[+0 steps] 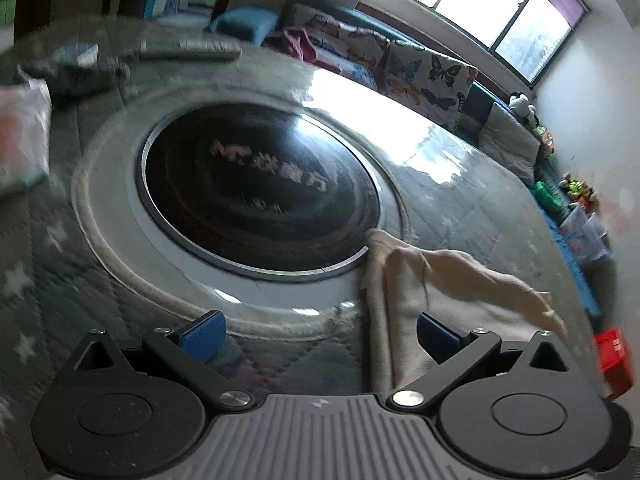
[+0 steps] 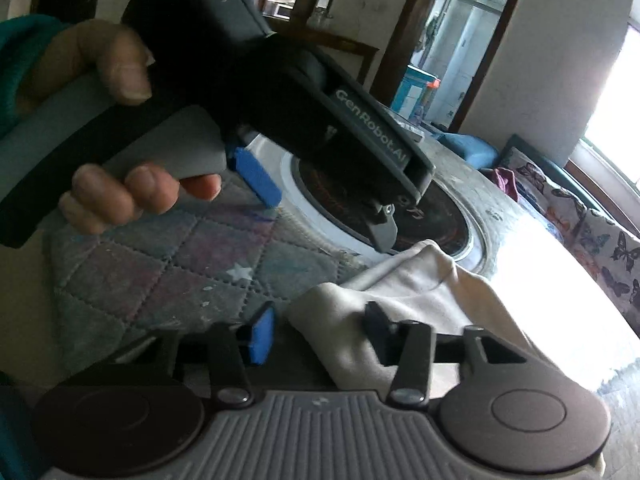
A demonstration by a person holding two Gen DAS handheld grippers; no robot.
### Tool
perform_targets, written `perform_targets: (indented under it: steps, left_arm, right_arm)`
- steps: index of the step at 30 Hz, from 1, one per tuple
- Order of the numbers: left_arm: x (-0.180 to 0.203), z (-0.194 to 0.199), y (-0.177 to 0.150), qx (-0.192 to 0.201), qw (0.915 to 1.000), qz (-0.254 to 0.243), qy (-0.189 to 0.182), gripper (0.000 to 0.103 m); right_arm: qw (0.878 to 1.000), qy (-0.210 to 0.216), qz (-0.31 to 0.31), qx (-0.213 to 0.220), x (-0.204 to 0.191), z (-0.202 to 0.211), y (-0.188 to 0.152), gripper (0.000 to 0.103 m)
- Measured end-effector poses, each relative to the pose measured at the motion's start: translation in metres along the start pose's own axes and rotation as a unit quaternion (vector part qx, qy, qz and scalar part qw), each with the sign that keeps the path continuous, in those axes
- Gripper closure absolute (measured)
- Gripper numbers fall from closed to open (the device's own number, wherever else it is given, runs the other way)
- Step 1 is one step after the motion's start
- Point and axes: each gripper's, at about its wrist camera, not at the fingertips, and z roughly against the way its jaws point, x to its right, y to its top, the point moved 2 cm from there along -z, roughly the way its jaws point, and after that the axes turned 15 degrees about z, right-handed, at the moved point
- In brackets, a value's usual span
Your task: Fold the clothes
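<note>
We judge folding barely begun: the crumpled cream cotton garment lies bunched on the quilted grey table cover. Our left gripper gapes wide and empty; our right gripper stands part open around a fold, grip uncertain.

Black-and-grey grippers with blue-padded jaws, silver screws, "GenRobot.AI" lettering on the left gripper; teal sleeve.

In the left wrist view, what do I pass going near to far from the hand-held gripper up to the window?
Left hand-held gripper → cream garment → round black cooktop → glare patch on table → butterfly-print cushions → window.
</note>
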Motion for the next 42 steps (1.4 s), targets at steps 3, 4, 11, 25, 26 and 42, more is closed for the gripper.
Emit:
perform_targets:
  steps: [3,4,11,25,26,42]
  left_arm:
    - [0.004,-0.002,-0.001,-0.012,0.9997,0.013,-0.015,0.000]
    - [0.005,-0.002,-0.001,-0.015,0.9995,0.018,-0.020,0.000]
    - [0.008,-0.008,-0.001,-0.046,0.9935,0.089,-0.053,0.000]
    - [0.011,-0.038,-0.006,-0.116,0.9635,0.199,-0.136,0.039]
    - [0.009,-0.040,-0.007,-0.120,0.9619,0.204,-0.137,0.045]
    - [0.014,-0.045,-0.009,-0.109,0.9763,0.154,-0.106,0.086]
  right_arm:
    - [1.000,0.003,-0.030,0.007,0.010,0.001,-0.003,0.076]
    - [0.999,0.005,-0.041,0.011,0.014,0.003,-0.004,0.081]
    - [0.988,0.034,-0.146,0.049,0.049,0.023,-0.011,0.086]
    - [0.971,0.048,-0.212,0.104,0.067,0.058,-0.034,0.087]
    - [0.970,0.050,-0.213,0.105,0.066,0.058,-0.036,0.087]
    - [0.936,-0.078,-0.340,0.045,0.131,0.088,-0.143,0.060]
